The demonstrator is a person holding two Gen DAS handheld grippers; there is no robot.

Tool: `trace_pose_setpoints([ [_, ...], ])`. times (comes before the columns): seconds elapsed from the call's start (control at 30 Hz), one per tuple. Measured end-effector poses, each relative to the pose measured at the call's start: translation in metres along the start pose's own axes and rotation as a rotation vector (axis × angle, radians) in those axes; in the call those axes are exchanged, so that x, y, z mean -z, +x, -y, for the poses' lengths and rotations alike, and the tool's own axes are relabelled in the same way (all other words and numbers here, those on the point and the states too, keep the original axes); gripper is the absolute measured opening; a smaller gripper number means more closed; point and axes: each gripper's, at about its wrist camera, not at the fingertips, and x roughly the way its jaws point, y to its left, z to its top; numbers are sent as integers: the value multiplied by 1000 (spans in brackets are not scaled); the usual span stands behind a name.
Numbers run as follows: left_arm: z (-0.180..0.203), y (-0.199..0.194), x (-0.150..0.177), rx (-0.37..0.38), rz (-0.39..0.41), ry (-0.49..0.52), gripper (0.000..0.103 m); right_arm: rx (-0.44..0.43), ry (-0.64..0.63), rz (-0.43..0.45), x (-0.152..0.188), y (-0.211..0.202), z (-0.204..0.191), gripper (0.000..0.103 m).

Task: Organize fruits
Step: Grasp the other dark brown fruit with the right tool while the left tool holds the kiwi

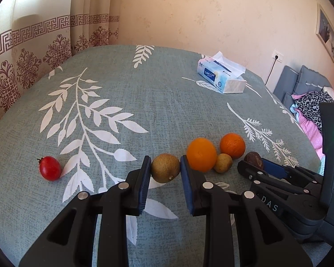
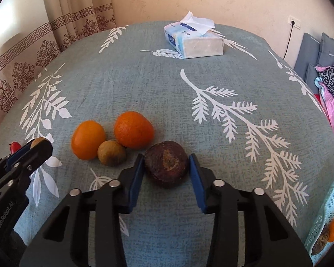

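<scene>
My left gripper (image 1: 165, 169) is shut on a tan round fruit (image 1: 164, 168), its blue pads pressing both sides just above the cloth. My right gripper (image 2: 166, 169) is shut on a dark brown wrinkled fruit (image 2: 166, 169); it also shows in the left wrist view (image 1: 253, 159). Two oranges (image 2: 88, 139) (image 2: 134, 129) and a small tan fruit (image 2: 111, 153) sit in a cluster between the grippers. A red cherry tomato (image 1: 49, 168) lies alone at the left.
A tissue box (image 2: 194, 40) stands at the far side of the table (image 2: 144, 84), which has a teal leaf-print cloth. A light blue basket (image 2: 327, 218) with an orange and a brown fruit sits at the right edge. Curtain left, sofa right.
</scene>
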Motion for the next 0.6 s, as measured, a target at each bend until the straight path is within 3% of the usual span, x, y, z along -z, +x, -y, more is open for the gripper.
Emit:
trace_pose_setpoints([
  [0.6,7,-3,3,4,8,24,27,-4,59,96,6,-59,12,40],
])
